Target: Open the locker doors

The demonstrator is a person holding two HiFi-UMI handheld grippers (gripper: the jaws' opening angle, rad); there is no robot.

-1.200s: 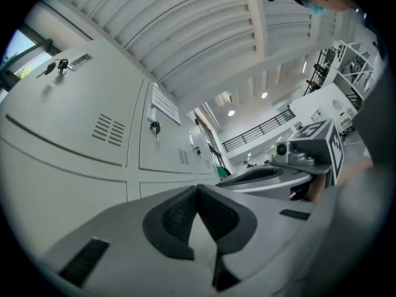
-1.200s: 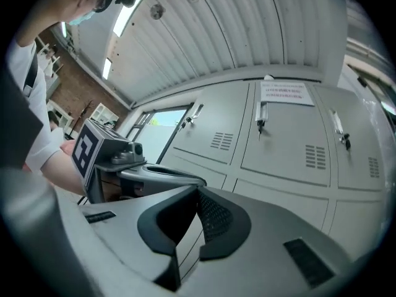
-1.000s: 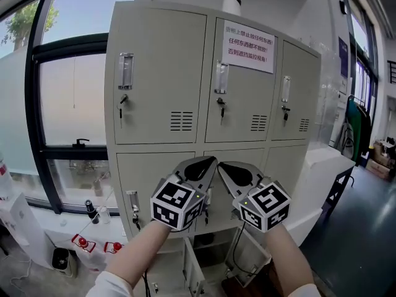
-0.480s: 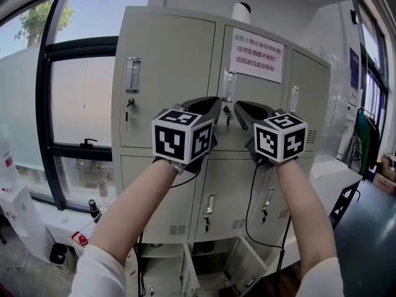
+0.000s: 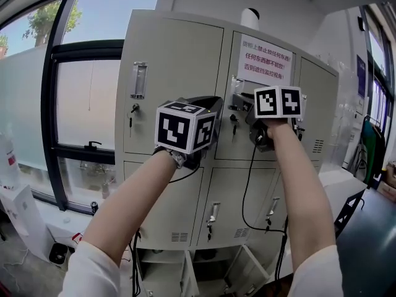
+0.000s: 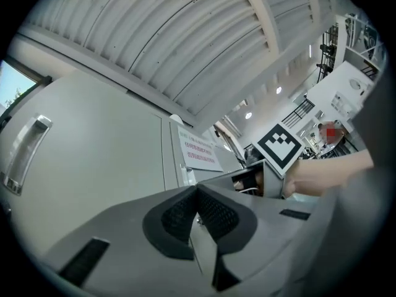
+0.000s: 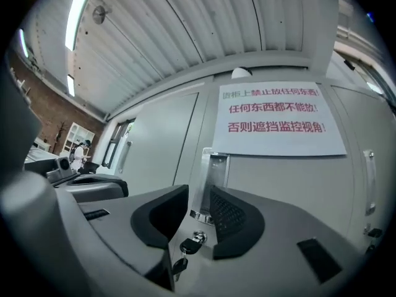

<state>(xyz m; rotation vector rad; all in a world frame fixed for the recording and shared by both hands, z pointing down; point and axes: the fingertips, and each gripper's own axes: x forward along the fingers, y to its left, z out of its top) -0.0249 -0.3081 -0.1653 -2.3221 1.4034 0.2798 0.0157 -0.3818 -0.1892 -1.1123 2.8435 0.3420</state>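
Both grippers had risen from the lower row of the locker (image 5: 179,54) to its upper row since a second before. Right gripper (image 7: 198,193) pointed at the upper middle door (image 5: 247,141); its jaws had just been opening and stood apart. That door's clear handle (image 7: 213,172) showed in the gap just beyond the tips, with neither pad pressing on it. A key (image 7: 195,237) hung in the lock just below the jaws, and a notice (image 7: 278,119) was above them. Left gripper (image 6: 197,193), just beside the right one, had its jaws together on nothing. The door was closed.
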